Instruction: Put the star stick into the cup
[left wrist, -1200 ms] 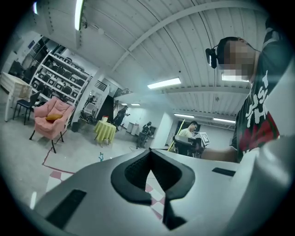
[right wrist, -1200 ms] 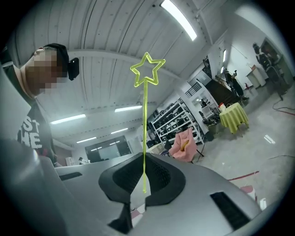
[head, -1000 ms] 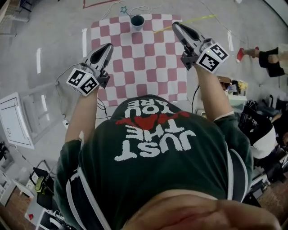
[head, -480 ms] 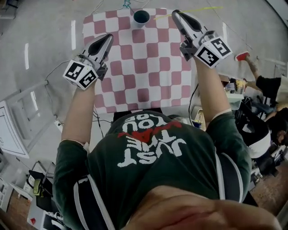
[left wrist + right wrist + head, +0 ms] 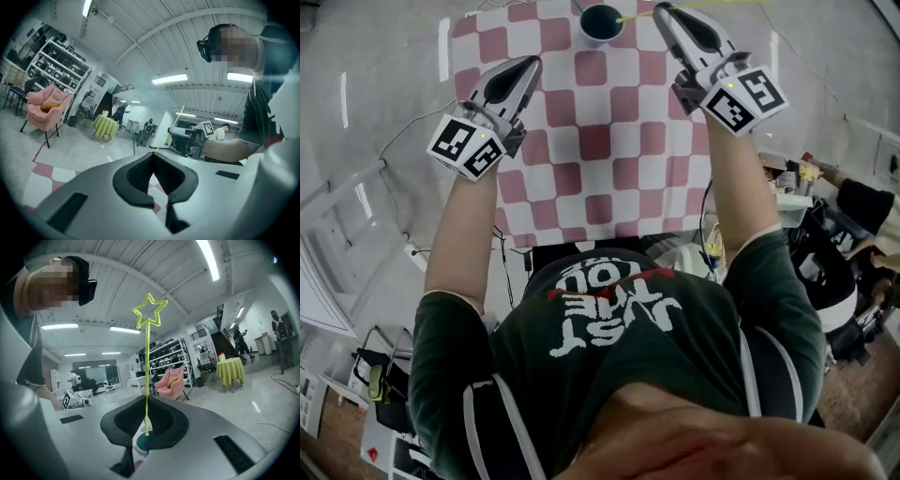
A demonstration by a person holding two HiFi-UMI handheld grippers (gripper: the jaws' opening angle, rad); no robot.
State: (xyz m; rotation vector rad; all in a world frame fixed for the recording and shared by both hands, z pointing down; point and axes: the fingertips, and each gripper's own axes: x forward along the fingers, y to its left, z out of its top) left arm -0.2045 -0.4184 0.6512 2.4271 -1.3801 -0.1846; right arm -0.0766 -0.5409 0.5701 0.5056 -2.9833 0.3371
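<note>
Carry step: my right tool pinches the star stick, lower end near the cup. Next I line up, lower, release. Left tool pressed together, empty.

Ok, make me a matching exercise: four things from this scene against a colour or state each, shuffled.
Things:
1. star stick
2. cup
3. left claw
4. cloth

Colour or state:
a. pink and white checks
b. shut, nothing in it
c. clamped in the right claw
d. teal inside, standing upright

Pairs: 1-c, 2-d, 3-b, 4-a.
</note>
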